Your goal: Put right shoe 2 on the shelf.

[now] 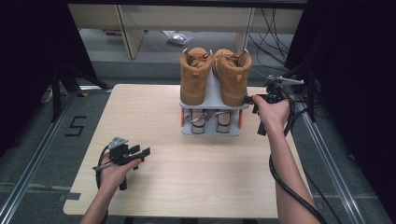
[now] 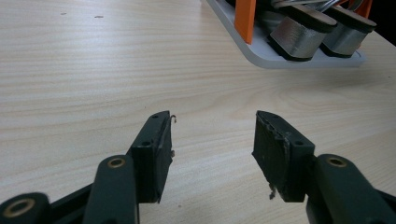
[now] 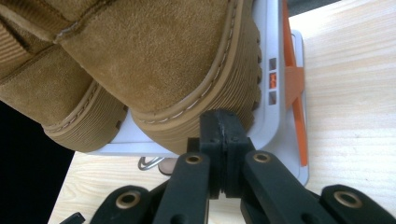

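Two tan suede boots, a left boot (image 1: 195,77) and a right boot (image 1: 232,77), stand side by side on the top shelf of a grey shoe rack (image 1: 212,132) with orange posts. My right gripper (image 1: 251,99) is shut, jaws pressed together with nothing between them. In the right gripper view its tips (image 3: 223,122) sit against the ribbed sole of the right boot (image 3: 163,56), just above the rack's shelf (image 3: 273,56). My left gripper (image 1: 142,151) rests low over the table at the front left, open and empty (image 2: 212,140).
A pair of silver shoes (image 1: 198,122) (image 2: 294,37) sits on the rack's lower shelf. The rack stands at the far middle of the wooden table (image 1: 187,177). Cables trail off the table's right side, and dark stands flank both sides.
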The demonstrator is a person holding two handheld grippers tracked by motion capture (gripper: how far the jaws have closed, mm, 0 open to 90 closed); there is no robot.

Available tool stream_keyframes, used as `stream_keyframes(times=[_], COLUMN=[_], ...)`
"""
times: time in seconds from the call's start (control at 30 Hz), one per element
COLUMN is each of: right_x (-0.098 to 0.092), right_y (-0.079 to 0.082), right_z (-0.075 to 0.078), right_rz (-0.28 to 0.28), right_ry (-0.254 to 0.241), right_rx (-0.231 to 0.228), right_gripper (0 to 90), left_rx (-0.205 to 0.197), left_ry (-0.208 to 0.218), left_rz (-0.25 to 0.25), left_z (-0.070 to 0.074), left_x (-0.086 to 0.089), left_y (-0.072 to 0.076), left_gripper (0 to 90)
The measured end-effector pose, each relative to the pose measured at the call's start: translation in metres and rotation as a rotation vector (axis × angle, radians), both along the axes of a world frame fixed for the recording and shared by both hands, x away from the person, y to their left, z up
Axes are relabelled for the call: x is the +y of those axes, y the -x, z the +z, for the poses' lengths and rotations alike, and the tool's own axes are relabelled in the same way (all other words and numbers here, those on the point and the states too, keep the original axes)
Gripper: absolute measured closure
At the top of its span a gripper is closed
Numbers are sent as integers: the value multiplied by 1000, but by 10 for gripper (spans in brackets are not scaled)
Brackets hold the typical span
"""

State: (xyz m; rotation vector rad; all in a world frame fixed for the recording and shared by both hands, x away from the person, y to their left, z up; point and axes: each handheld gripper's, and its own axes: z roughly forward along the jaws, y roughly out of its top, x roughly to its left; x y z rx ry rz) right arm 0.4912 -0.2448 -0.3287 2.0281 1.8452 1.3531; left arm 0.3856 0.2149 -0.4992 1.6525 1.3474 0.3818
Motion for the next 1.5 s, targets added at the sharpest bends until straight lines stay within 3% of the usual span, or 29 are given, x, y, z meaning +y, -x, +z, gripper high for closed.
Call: stream_keyframes(times=[0.2,0.33,0.5,0.6,0.63,0.7,0.73,0.83,0.9,0.97,1.37,1.47,1.5], right_x=[7,6,3,-3,-3,-8,-9,-20,-23,-30,-52,-56,-61], right_y=[0,-1,2,4,6,7,8,10,14,15,35,41,43], right_z=[1,-4,-3,-2,-2,-4,-4,-12,-15,-20,-43,-49,-54], right_rz=[5,29,16,23,11,20,6,10,-12,-5,-29,-35,-14], right_ry=[-6,-17,-32,42,27,60,44,67,43,71,72,88,125], right_rx=[18,-17,-37,-98,-84,-102,-81,-110,-81,-104,-107,-116,-136], right_gripper=[900,900,897,880,873,859,856,841,826,814,765,754,749], left_rx=[-3,-6,-10,-15,-14,-17,-20,-24,-25,-23,-20,-22,-20], left_ry=[9,7,17,19,13,15,18,23,18,21,16,18,19], left_rz=[-1,-2,4,9,12,13,13,12,13,15,16,17,21], left_z=[0,0,1,1,2,2,2,2,1,0,-1,-2,-2], left_x=[-1,0,1,3,3,3,3,3,3,3,4,5,5], left_y=[0,0,0,0,0,0,0,0,0,0,1,1,1], left_gripper=[461,461,461,461,461,461,461,459,458,457,454,454,454])
